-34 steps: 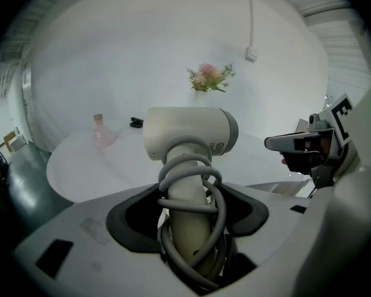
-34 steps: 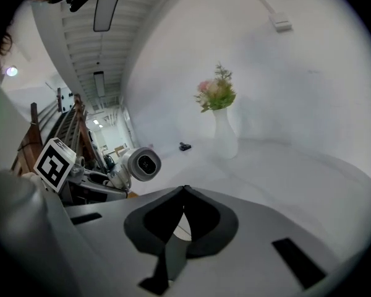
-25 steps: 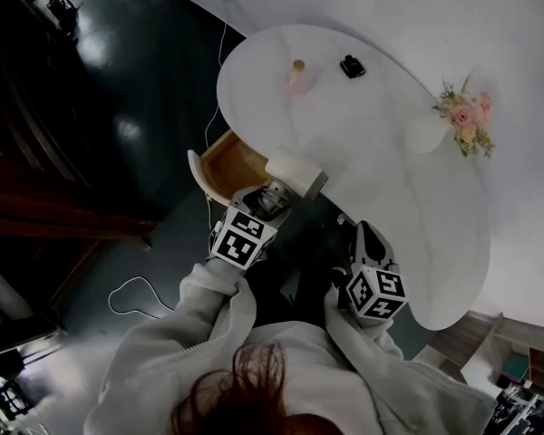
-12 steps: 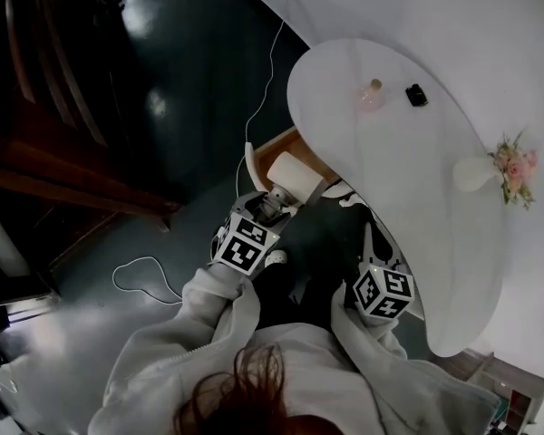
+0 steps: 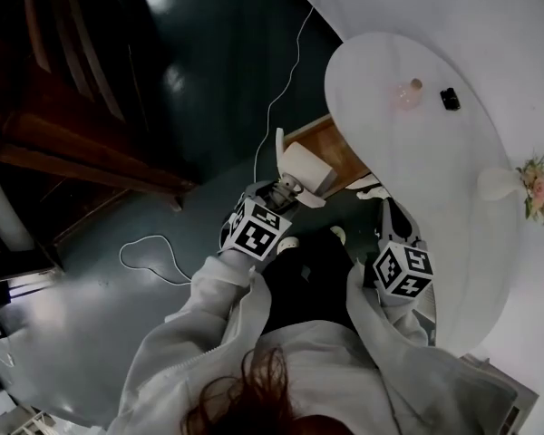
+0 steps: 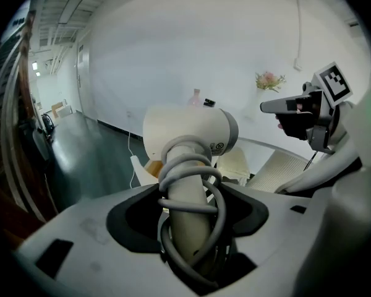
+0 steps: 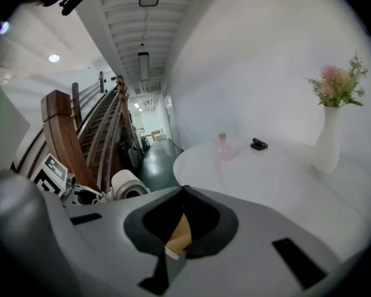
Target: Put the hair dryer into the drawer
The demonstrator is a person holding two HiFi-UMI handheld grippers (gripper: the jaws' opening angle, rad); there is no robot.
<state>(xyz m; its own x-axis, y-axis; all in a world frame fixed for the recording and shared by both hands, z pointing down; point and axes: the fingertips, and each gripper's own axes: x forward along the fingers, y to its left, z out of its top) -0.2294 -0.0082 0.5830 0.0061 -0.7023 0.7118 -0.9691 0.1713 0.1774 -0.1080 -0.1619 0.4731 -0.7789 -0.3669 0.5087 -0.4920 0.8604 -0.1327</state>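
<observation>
A white hair dryer [image 5: 306, 168] with a grey cord wound round its handle [image 6: 187, 212] is held upright in my left gripper [image 6: 187, 197], whose jaws are shut on the handle. In the head view the left gripper [image 5: 286, 190] holds the dryer's head just in front of the open wooden drawer [image 5: 331, 145], by its white front panel [image 5: 279, 143]. The drawer [image 6: 152, 166] shows behind the dryer in the left gripper view. My right gripper [image 5: 387, 210] hangs beside the table edge with its jaws together and nothing in them. Through the right gripper [image 7: 182, 228] a bit of the drawer's wood shows.
The round white table [image 5: 435, 179] over the drawer carries a pink bottle [image 5: 408, 93], a small black item [image 5: 450, 99] and a vase of flowers [image 5: 526, 181]. A white cable [image 5: 154, 252] loops on the dark floor. Dark wooden framework [image 5: 72, 125] stands at the left.
Both grippers have moved across the floor toward the drawer, and the head view has swung with them. The dryer stays in the left gripper; its head now sits at the drawer's open front.
</observation>
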